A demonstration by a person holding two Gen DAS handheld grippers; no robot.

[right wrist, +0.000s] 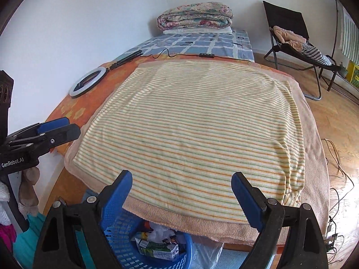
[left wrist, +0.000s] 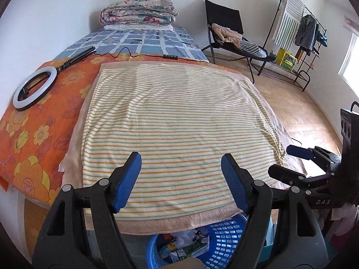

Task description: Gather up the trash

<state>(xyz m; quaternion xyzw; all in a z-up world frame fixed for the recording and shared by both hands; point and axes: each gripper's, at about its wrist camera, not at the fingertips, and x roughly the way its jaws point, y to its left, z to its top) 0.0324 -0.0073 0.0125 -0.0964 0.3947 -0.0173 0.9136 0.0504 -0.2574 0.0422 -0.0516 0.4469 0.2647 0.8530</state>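
A blue plastic basket (left wrist: pixel 226 242) stands on the floor at the foot of the bed and holds trash (left wrist: pixel 186 245): a green carton, wrappers and crumpled paper. It also shows in the right wrist view (right wrist: pixel 119 231), with the trash (right wrist: pixel 157 244) inside. My left gripper (left wrist: pixel 181 179) is open and empty above the near edge of the striped towel (left wrist: pixel 175 121). My right gripper (right wrist: pixel 181 196) is open and empty over the same towel (right wrist: pixel 193 125). Each gripper shows from the side in the other's view: the right one (left wrist: pixel 289 161) and the left one (right wrist: pixel 60 126).
The striped towel lies on a peach towel (right wrist: pixel 314 170) over an orange floral sheet (left wrist: pixel 40 121). A ring light (left wrist: pixel 34 87) with its cable lies at the left. Folded quilts (left wrist: pixel 139 11) sit at the bed's head. A black chair (left wrist: pixel 226 29) and a clothes rack (left wrist: pixel 300 29) stand on the wood floor.
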